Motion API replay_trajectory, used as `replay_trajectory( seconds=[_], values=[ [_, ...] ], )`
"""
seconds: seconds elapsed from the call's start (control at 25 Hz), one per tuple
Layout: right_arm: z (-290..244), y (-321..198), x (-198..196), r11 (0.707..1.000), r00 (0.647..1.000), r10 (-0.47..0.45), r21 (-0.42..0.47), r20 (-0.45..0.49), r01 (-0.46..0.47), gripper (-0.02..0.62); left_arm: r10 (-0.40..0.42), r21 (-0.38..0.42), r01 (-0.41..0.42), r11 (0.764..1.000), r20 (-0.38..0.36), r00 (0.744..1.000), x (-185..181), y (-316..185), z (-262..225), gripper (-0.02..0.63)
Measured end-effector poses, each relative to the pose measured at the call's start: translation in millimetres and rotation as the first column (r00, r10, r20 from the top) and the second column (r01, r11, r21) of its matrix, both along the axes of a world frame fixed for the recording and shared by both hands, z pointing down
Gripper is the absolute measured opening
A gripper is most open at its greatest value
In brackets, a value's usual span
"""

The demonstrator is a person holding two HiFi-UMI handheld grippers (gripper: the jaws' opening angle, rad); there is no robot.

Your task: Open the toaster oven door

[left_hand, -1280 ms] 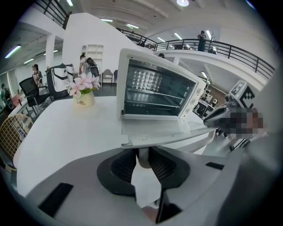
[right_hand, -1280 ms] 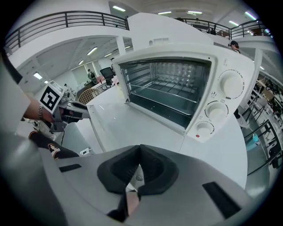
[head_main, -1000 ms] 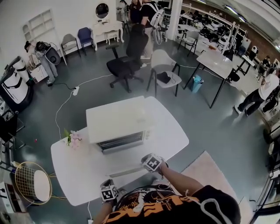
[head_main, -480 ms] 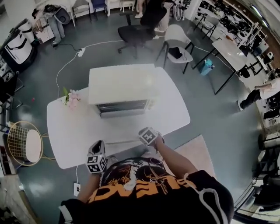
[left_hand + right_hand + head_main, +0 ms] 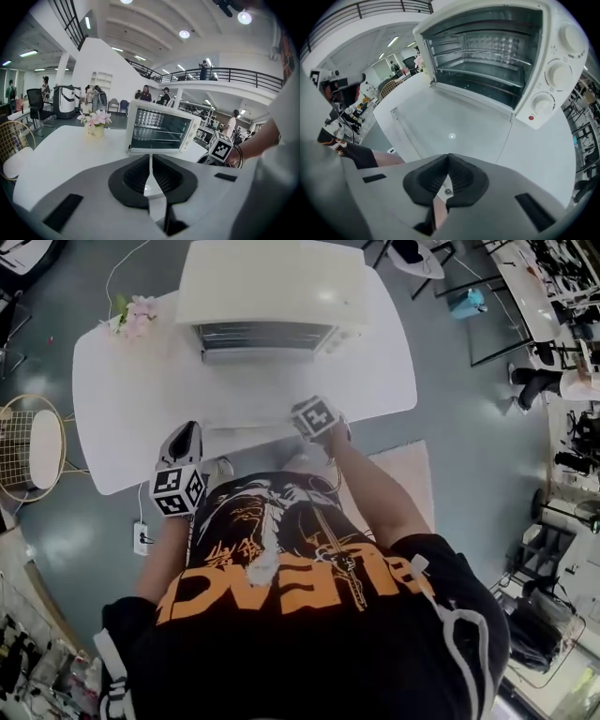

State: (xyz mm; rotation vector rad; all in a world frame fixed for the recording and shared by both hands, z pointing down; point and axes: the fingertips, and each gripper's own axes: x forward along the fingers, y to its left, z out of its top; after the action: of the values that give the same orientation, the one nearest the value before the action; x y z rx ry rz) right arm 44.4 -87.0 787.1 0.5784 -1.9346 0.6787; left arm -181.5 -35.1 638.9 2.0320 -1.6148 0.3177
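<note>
Standing at the counter's (image 5: 112,427) near edge, you hold left tongs (image 5: 150,161) and right tongs (image 5: 448,161) clenched, empty; the toaster oven (image 5: 272,287) sits at the far edge, its door (image 5: 454,126) folded down open.

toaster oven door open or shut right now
Open. In the right gripper view the door lies folded down flat in front of the toaster oven, and the racks inside show directly.

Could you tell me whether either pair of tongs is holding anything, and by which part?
Nothing is held. The left tongs and the right tongs are both closed with nothing between them; the toaster oven door lies open, in neither grip.
</note>
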Motion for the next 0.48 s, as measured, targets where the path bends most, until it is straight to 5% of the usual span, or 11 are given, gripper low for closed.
replay_trajectory(
  seconds=[0.32, 0.48],
  values=[
    [-4.8, -11.6, 15.8, 0.994, 0.994, 0.097, -0.053, 0.053, -0.094, 0.014, 0.040, 0.001, -0.040, 0.999, -0.007, 0.999, 13.4, 0.0, -2.9, 0.035],
    [-26.8, -24.2, 14.8, 0.979, 0.966, 0.204, -0.032, 0.156, -0.202, 0.014, -0.023, 0.003, 0.023, 1.000, -0.008, 1.000, -8.8, -7.7, -5.5, 0.032]
  ],
)
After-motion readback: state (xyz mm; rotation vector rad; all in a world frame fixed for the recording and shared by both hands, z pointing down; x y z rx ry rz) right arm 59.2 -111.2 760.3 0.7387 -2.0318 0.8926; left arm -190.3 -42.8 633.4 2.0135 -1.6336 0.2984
